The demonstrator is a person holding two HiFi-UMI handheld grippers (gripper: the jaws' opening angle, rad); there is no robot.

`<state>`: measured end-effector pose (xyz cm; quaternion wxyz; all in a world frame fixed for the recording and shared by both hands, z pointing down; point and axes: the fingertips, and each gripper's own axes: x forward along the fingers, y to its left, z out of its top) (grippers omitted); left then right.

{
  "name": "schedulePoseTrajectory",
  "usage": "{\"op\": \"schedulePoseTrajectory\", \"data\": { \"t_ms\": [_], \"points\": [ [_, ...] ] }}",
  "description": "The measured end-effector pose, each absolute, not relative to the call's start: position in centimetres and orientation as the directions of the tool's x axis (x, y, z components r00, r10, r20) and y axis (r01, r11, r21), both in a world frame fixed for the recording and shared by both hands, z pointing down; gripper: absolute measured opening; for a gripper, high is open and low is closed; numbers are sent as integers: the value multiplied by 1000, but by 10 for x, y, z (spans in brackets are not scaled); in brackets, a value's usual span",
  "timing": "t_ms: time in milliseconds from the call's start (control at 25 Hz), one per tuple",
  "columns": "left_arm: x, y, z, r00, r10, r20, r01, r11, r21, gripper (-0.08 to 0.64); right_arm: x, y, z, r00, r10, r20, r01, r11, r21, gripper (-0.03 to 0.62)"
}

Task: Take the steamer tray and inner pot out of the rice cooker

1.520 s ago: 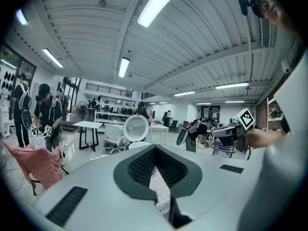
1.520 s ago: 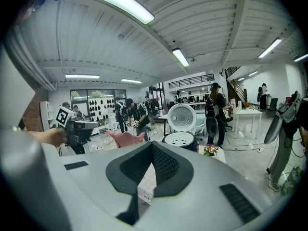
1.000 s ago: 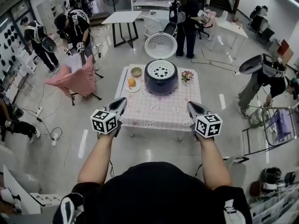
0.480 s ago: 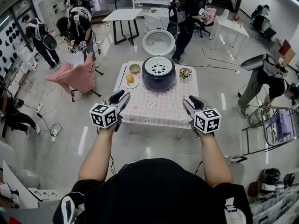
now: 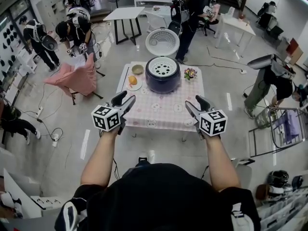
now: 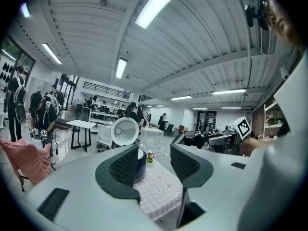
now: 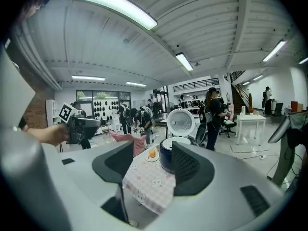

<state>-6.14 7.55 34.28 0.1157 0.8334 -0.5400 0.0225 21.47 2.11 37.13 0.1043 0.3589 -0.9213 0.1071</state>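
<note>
Steamer tray sits untouched in the rice cooker at 12 o'clock; left gripper and right gripper are opening, empty.

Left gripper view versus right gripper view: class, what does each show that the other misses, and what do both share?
Only the left gripper view shows the flowers. Only the right gripper view shows the orange on its plate. Both show the rice cooker with its lid raised, standing on the checked tablecloth.
</note>
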Motion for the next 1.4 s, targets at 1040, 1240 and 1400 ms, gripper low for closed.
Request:
{"op": "schedulePoseTrajectory", "data": {
  "t_ms": [1040,1240,1400],
  "points": [
    [-189,-65,368,562,-808,176,-822,-520,233,222,76,-83,394,-618,-693,372,-768,634,-95,256],
    [-205,-85,370,594,-787,167,-797,-548,255,222,61,-94,391,-586,-709,392,-789,610,-77,256],
    [-212,-96,376,615,-772,161,-780,-566,268,222,59,-101,392,-561,-728,395,-807,587,-65,256]
  ]
}}
